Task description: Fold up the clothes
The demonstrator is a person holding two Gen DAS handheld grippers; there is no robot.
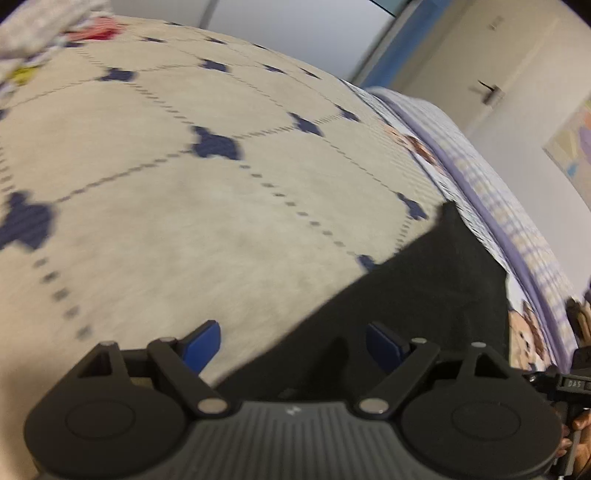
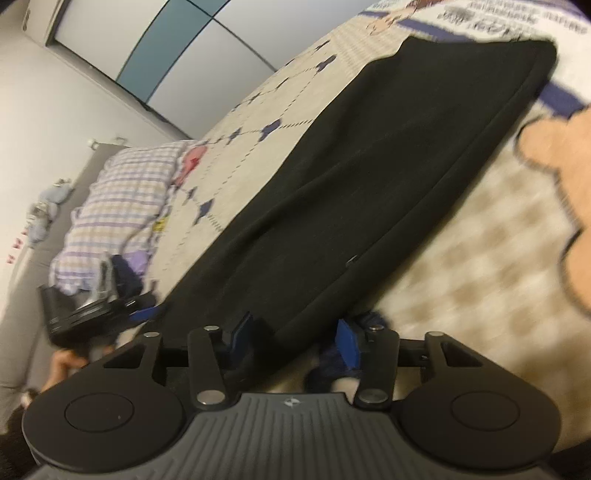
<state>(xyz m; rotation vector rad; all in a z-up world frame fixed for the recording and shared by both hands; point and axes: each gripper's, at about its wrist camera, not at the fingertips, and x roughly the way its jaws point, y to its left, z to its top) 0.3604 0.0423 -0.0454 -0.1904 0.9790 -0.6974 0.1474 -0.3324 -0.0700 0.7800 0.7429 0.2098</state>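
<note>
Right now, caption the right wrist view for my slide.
Right gripper open over the near end of a black garment laid flat on a patterned bedspread.

**Few Legible Marks on Bed and Grippers**

Seen at the far right edge of the left wrist view: white letters "DAS" on a small black device (image 1: 574, 384), cut off by the frame. Printed upside down on the cartoon bedsheet (image 2: 487, 14) in the right wrist view: several lines of dark lettering, too blurred to read. Stamped on each gripper body (image 1: 291, 410): a small white emblem, no words.
</note>
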